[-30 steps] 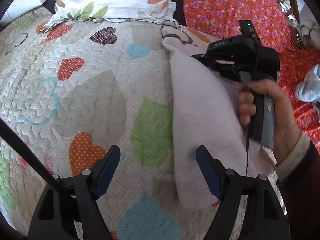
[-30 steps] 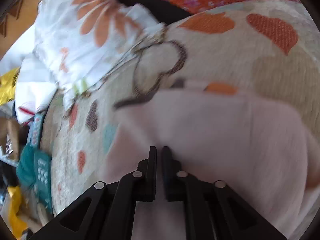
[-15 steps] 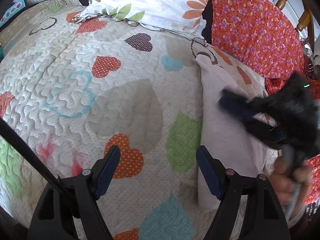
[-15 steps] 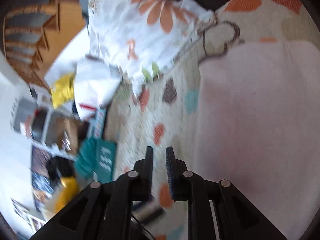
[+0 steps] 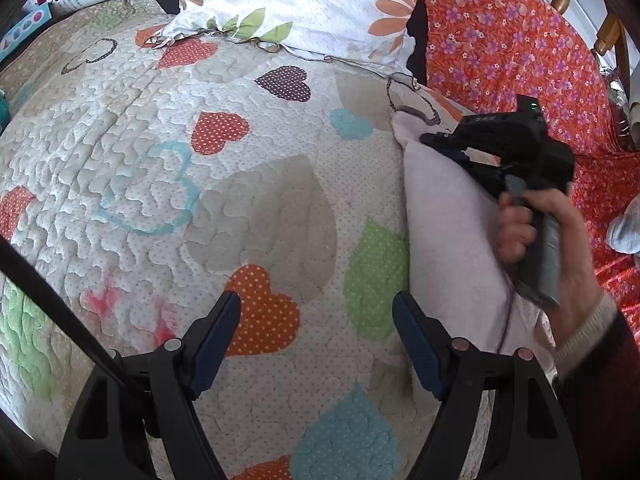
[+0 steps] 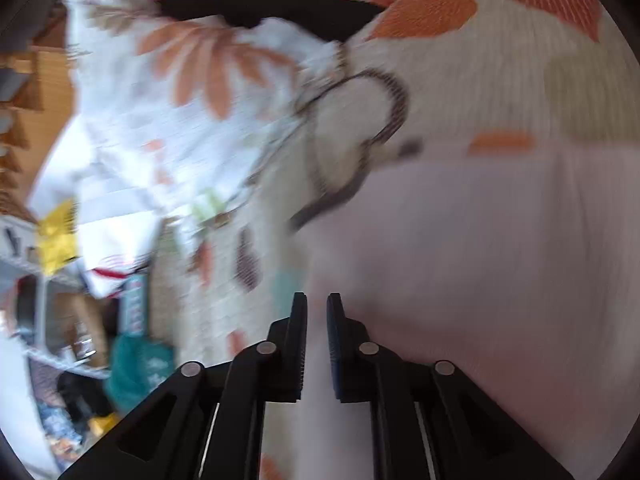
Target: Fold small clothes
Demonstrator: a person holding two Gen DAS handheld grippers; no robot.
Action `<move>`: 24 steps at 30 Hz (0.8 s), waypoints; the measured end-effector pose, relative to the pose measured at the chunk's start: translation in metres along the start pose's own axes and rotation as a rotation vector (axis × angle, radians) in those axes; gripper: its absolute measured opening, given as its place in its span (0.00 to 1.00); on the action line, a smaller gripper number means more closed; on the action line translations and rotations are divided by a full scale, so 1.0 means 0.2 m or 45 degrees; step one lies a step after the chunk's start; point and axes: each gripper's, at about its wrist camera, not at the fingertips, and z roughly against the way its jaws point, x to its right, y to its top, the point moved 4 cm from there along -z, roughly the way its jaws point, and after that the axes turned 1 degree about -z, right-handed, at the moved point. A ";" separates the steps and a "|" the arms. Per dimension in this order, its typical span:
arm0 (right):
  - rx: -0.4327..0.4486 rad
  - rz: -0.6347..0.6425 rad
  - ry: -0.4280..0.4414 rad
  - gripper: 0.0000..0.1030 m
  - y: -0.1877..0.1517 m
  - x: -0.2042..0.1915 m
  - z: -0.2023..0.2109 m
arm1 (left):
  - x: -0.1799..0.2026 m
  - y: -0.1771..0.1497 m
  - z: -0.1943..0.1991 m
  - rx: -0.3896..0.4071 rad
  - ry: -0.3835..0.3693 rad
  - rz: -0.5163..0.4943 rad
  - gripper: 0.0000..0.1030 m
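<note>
A pale pink folded garment (image 5: 448, 232) lies on the heart-patterned quilt (image 5: 224, 184), at the right in the left wrist view. My left gripper (image 5: 316, 320) is open and empty above the quilt, its right finger beside the garment's left edge. My right gripper (image 5: 436, 142) hovers over the garment's far end, held in a hand. In the right wrist view the right gripper (image 6: 317, 312) has its jaws nearly closed with a narrow gap and nothing between them, over the garment (image 6: 480, 264). That view is blurred.
A white floral pillow (image 5: 304, 4) lies at the quilt's far edge. An orange flowered cloth (image 5: 520, 52) covers the right side, with a grey cloth (image 5: 624, 228) on it. Shelves and clutter (image 6: 60, 320) stand beyond the bed's left side.
My right gripper swung away from the garment half a second ago and has come back over its far end. Its jaws have parted slightly. The left gripper shifted a little left.
</note>
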 end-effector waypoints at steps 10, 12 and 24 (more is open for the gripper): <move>0.102 0.221 -0.003 0.22 -0.16 -0.18 0.42 | -0.07 0.04 0.04 0.039 0.072 0.006 0.75; 0.093 0.303 -0.010 0.26 -0.35 -0.21 0.52 | -0.07 0.05 0.05 0.037 0.064 0.008 0.75; 0.101 0.265 -0.266 0.43 -1.11 0.25 0.94 | -0.02 -0.13 0.26 0.313 0.255 -0.250 0.75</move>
